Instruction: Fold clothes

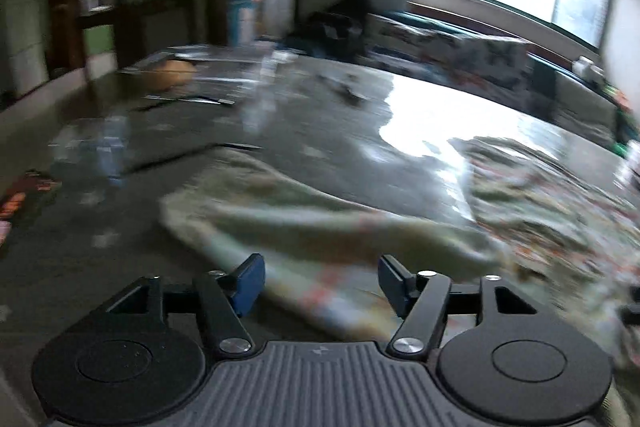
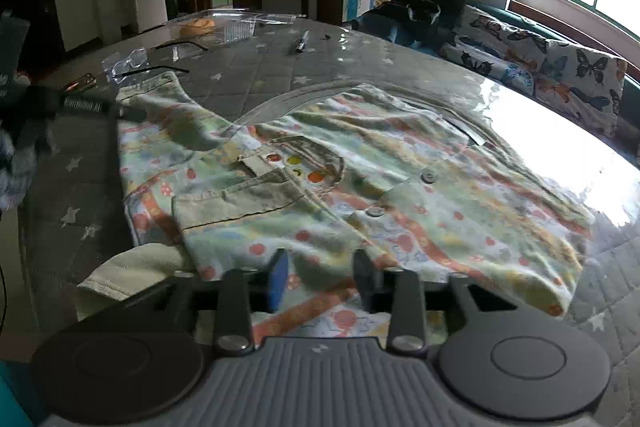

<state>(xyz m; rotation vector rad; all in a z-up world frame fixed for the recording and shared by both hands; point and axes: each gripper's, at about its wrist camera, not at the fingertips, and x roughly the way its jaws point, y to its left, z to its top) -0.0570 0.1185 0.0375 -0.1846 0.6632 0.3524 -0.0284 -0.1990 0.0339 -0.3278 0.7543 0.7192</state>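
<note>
Grey quilted table cover (image 2: pixel 248 83) with pale stars, under a glossy clear sheet, fills both views; window glare lies on its right side. Far left in the right wrist view: the left gripper (image 2: pixel 96 107), dark and blurred, at the garment's left sleeve edge, contact not resolvable. In the left wrist view that left gripper (image 1: pixel 320 281) has its blue-padded fingers wide apart, nothing between them, with the cloth just ahead; the frame is motion-blurred. Glasses (image 2: pixel 132 61) and a clear plastic container (image 2: pixel 236 23) sit at the far left of the table. Patterned shirt (image 2: pixel 340 187), pale green with orange print and buttons, lies spread flat mid-table, collar up, pocket flap left of centre. Right gripper (image 2: pixel 322 277) is at the shirt's near hem, fingers apart with a fold of the hem in the gap, not clamped. Butterfly-print cushion (image 2: pixel 560 67) is at the far right by the window.
</note>
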